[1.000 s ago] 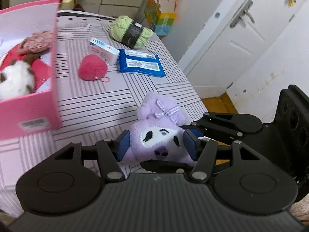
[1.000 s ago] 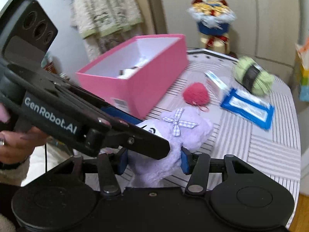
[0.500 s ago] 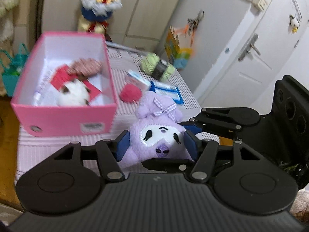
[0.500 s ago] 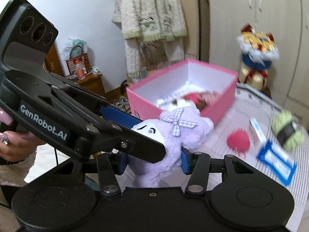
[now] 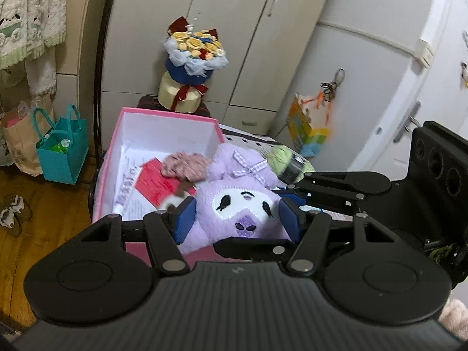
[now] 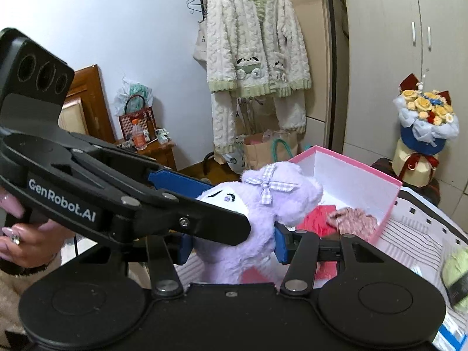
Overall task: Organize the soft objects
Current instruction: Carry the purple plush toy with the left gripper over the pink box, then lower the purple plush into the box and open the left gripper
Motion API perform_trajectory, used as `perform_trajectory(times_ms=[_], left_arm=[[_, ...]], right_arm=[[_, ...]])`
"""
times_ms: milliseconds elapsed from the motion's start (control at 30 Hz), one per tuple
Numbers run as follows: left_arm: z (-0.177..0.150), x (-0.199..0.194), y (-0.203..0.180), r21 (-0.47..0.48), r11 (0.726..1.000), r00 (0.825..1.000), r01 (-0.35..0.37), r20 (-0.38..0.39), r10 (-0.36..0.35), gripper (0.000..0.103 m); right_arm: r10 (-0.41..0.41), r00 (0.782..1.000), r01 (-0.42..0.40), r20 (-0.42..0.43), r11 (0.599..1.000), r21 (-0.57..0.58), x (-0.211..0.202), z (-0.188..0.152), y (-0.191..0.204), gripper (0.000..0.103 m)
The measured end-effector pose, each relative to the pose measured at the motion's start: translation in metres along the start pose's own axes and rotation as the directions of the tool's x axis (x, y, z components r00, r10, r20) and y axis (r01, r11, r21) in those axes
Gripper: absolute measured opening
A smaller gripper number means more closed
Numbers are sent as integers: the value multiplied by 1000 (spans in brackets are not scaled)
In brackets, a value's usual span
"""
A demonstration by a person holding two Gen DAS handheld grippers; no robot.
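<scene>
The pink box point(image 5: 112, 158) stands open-topped on the striped table point(image 6: 433, 231), its near wall just under the plush point(image 5: 242, 204). The box's back half is bare white floor, while a red card point(image 5: 158, 181) and a pink knit piece point(image 5: 187, 163) lie toward the middle. Left of the box the table ends and wooden floor point(image 5: 44, 219) drops away, with a teal bag point(image 5: 63, 149) standing there.

The left wrist view alone shows the plush's face, the door handle point(image 5: 406, 125) and the teal bag. The right wrist view alone shows the hanging cardigan point(image 6: 251, 44), the person's hand point(image 6: 26, 242) on the left tool, and the table edge beyond the box. Both views show the green yarn point(image 6: 456, 269) and the bouquet point(image 5: 193, 46).

The plush hangs in the air over the near part of the box, gripped from two sides. The left gripper point(image 5: 237, 219) pinches its head at the cheeks, blue pads sunk into the fur. The right gripper point(image 6: 234, 244) pinches its body lower down, crossing under the left one.
</scene>
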State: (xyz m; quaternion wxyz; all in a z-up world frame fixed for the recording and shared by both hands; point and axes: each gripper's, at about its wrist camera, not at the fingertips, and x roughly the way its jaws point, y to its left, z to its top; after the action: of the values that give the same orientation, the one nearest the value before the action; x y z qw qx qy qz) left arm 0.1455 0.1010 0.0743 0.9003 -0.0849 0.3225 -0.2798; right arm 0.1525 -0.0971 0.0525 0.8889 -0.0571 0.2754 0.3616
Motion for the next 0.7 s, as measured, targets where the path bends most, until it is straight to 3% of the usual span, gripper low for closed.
perform_trajectory(times_ms=[133, 333, 467, 700], left_arm=[[21, 33, 24, -27, 1000, 1000, -4, -11, 4, 62], [45, 81, 58, -82, 996, 999, -18, -37, 15, 62], [51, 115, 81, -135, 991, 997, -22, -83, 11, 62], [51, 152, 96, -146, 988, 991, -52, -133, 33, 62]], right_arm=[[11, 999, -9, -31, 998, 58, 29, 17, -28, 58], [9, 997, -7, -82, 1000, 31, 76, 35, -66, 58], [19, 989, -19, -144, 1000, 1, 108, 37, -88, 58], [-1, 977, -11, -214, 998, -56, 142, 34, -107, 59]])
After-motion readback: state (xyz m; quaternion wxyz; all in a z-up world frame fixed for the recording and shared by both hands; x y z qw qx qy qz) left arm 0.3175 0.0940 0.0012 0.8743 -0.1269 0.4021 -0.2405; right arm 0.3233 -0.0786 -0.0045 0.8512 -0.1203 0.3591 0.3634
